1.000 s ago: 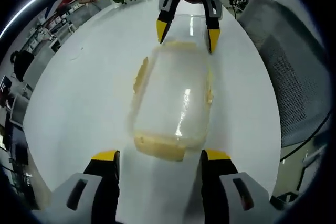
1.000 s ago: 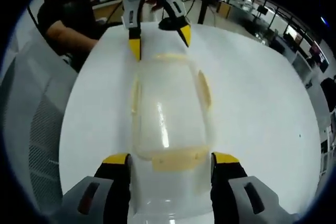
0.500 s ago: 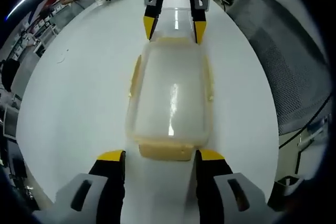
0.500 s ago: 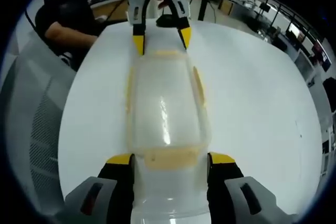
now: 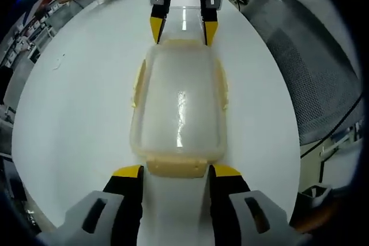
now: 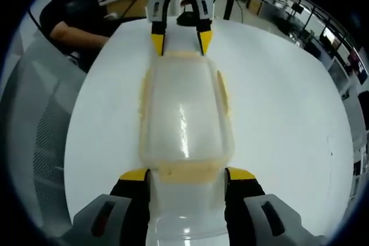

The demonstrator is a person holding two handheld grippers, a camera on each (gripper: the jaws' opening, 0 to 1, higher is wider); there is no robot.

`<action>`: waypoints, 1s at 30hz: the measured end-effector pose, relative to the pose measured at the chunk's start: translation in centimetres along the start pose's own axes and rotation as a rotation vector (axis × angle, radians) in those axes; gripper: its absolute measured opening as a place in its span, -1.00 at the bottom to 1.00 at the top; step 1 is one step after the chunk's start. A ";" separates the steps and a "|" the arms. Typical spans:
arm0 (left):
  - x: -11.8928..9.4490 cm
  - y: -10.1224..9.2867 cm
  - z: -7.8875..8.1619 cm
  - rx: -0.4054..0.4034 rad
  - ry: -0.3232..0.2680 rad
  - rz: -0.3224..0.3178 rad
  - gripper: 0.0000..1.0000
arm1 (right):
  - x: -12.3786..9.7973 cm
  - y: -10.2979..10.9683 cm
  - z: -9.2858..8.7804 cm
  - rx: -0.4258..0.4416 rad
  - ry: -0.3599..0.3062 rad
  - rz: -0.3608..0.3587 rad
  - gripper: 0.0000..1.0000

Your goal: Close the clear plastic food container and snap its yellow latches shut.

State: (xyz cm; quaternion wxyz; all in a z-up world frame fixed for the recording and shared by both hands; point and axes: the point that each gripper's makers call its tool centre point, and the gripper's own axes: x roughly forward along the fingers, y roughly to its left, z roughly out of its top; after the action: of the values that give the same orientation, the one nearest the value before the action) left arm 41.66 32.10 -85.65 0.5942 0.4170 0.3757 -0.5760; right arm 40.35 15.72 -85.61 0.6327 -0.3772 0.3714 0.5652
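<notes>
A: What do the materials and shapes look like, from left to right?

B: In the left gripper view, a glossy white round table carries a clear plastic container, a rounded rectangle with a bright glare streak on its lid. A grey mesh chair stands at the right.

A: And the latches?

B: Pale yellow latches line both long sides and both ends.

A: Where are the tongs?

B: The left gripper has its yellow-tipped jaws spread, flanking the near end latch. The right gripper straddles the far end, jaws apart. In the right gripper view, the right gripper brackets its near latch; the left gripper sits at the far end.
</notes>
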 end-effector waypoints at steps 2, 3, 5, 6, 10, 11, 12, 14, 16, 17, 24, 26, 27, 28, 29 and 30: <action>0.0 0.0 0.0 -0.001 0.003 -0.005 -0.08 | 0.0 0.1 0.0 -0.014 0.008 0.004 0.01; 0.1 0.0 0.0 0.002 0.003 -0.007 -0.08 | 0.1 0.2 0.0 -0.028 0.014 0.009 0.01; 0.1 0.0 0.0 0.002 0.004 -0.010 -0.09 | 0.2 0.3 0.0 -0.038 0.023 0.012 0.01; 0.1 -0.1 0.0 0.002 0.005 -0.013 -0.10 | 0.2 0.3 0.0 -0.041 0.027 0.012 0.01; 0.1 -0.1 0.1 0.012 0.008 -0.021 -0.10 | 0.5 0.4 0.0 -0.041 0.047 0.029 -0.03; 0.1 -0.1 0.1 0.013 0.008 -0.023 -0.11 | 0.5 0.4 0.0 -0.040 0.047 0.029 -0.03; 0.1 -0.2 0.1 0.014 0.008 -0.029 -0.11 | 0.5 0.4 -0.1 -0.043 0.050 0.034 -0.03; 0.2 -0.2 0.1 0.013 0.007 -0.036 -0.12 | 0.5 0.5 -0.1 -0.043 0.052 0.042 -0.04; 0.2 -0.3 0.2 0.013 0.005 -0.047 -0.13 | 0.5 0.5 -0.1 -0.040 0.055 0.050 -0.06; 0.2 -0.3 0.2 0.015 0.005 -0.053 -0.14 | 0.6 0.6 -0.1 -0.036 0.054 0.057 -0.08; 0.2 -0.2 0.3 0.046 0.003 -0.068 -0.16 | 0.5 0.5 -0.1 -0.029 0.071 0.071 -0.18; 0.2 -0.2 0.4 0.046 0.002 -0.067 -0.18 | 0.5 0.4 -0.1 -0.022 0.073 0.071 -0.20; 0.2 -0.3 0.4 0.047 0.003 -0.068 -0.19 | 0.5 0.4 -0.1 -0.030 0.077 0.072 -0.20; 0.1 -0.3 0.4 0.048 0.004 -0.067 -0.19 | 0.5 0.4 -0.1 -0.030 0.082 0.072 -0.20; 0.2 -0.3 0.3 0.047 0.005 -0.066 -0.20 | 0.5 0.4 -0.1 -0.030 0.085 0.072 -0.20; 0.2 -0.3 0.3 0.049 0.006 -0.066 -0.20 | 0.5 0.5 -0.1 -0.030 0.087 0.072 -0.20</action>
State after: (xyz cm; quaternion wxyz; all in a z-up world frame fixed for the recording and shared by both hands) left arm 41.37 31.74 -85.71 0.5635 0.4204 0.3768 -0.6031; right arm 39.94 15.90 -86.17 0.5896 -0.3970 0.4035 0.5762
